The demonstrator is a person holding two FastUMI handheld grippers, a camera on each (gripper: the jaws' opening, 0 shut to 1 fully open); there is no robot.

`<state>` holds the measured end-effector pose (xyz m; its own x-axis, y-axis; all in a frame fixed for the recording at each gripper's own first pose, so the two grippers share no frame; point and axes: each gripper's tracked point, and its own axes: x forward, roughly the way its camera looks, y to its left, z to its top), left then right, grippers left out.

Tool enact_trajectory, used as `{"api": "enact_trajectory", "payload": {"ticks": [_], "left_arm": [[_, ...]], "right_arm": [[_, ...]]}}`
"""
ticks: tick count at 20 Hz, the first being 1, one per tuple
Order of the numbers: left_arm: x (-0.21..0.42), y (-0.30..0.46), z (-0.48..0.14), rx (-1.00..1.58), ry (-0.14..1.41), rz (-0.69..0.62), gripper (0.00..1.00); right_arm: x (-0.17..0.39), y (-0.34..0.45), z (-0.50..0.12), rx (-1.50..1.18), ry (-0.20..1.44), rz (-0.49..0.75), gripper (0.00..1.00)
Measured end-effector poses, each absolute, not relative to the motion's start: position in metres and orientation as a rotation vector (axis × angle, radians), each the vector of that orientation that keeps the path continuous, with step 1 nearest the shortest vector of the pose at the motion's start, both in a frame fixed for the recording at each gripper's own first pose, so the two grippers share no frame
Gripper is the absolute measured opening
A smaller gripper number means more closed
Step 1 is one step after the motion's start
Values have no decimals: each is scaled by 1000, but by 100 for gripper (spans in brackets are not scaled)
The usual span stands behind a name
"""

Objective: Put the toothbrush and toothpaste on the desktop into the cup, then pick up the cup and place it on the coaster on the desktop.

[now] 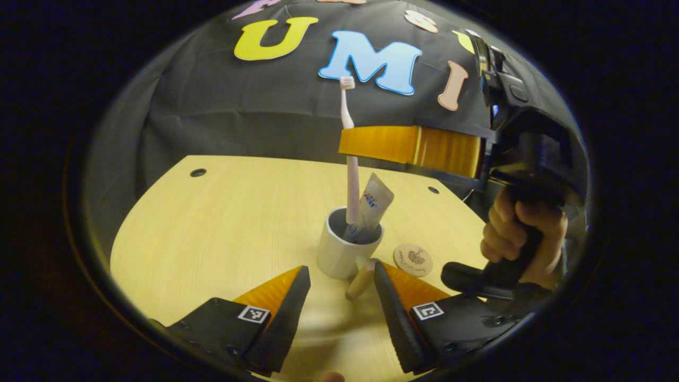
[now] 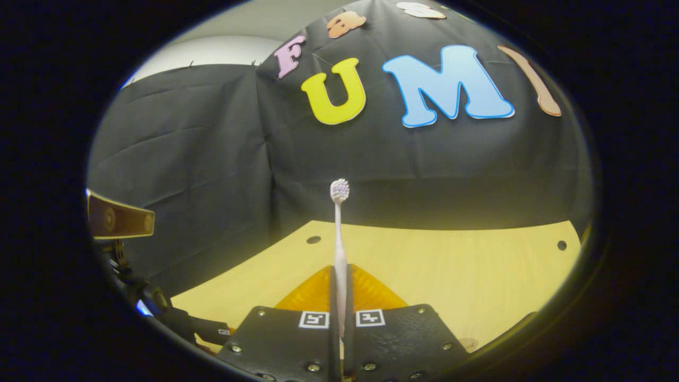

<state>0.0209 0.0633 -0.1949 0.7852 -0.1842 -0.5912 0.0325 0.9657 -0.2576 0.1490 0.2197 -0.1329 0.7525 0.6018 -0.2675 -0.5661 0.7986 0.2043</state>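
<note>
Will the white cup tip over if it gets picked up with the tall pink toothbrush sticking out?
Probably not on its own: the round white cup looks squat with a broad base. Still, the tall pink toothbrush and the white toothpaste tube rise well above its rim, so a tilt could spill them. Its smooth wall may be a bit slippery.
</note>
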Motion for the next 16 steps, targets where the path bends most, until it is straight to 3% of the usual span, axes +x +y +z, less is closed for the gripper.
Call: {"api": "enact_trajectory", "payload": {"ticks": [12, 14, 16], "left_arm": [[25, 70, -205, -258, 686, -91, 85], [26, 69, -206, -257, 690, -92, 83], [27, 67, -205, -254, 690, -94, 83]], "right_arm": [[160, 213, -152, 49, 336, 613, 8], [161, 209, -154, 23, 338, 597, 14], [159, 205, -154, 23, 343, 593, 29]]}}
